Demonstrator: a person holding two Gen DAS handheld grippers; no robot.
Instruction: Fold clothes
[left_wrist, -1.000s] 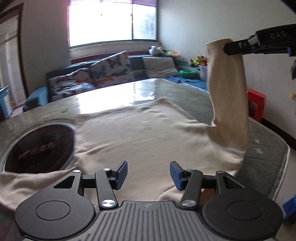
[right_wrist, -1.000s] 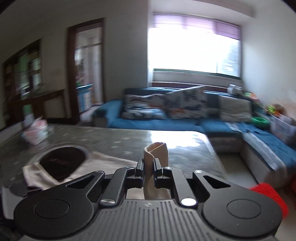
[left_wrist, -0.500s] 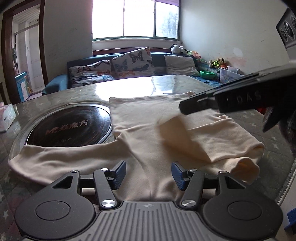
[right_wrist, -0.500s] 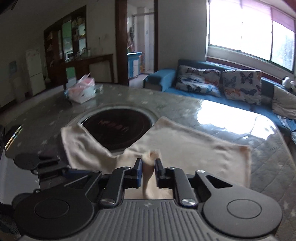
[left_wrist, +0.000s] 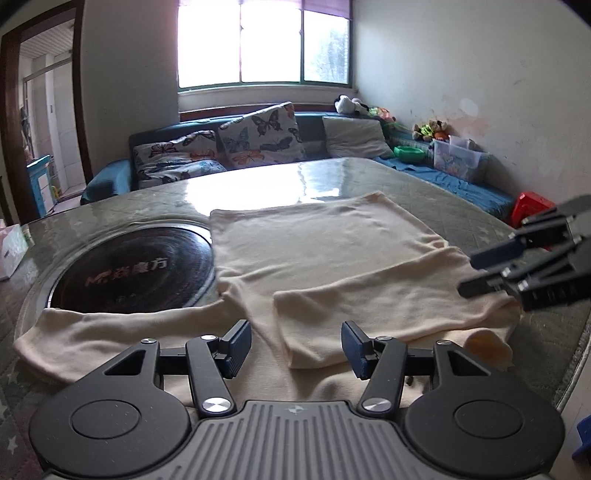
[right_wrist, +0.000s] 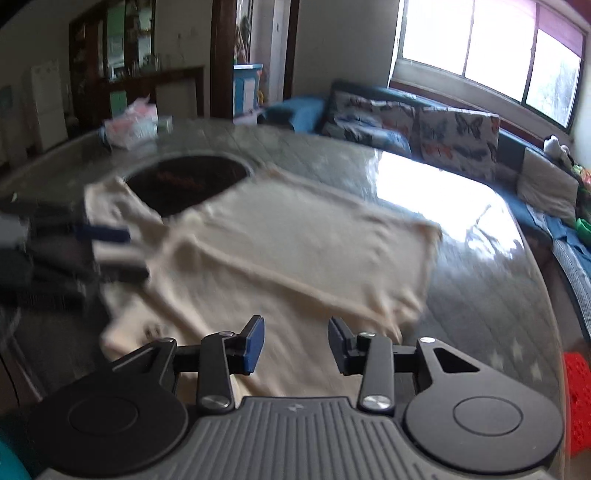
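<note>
Fingers (right_wrist: 255, 341) parted, cream shirt (right_wrist: 295, 243) lying flat beneath them.

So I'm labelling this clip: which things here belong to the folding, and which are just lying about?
Part of the job:
- cream long-sleeved knit top, one sleeve folded across it
- left hand-held gripper, open
- right hand-held gripper, jaws just opened, nothing between them

Just lying about:
- round black hotplate set in the table
- pink tissue pack
- butterfly-print cushions
</note>
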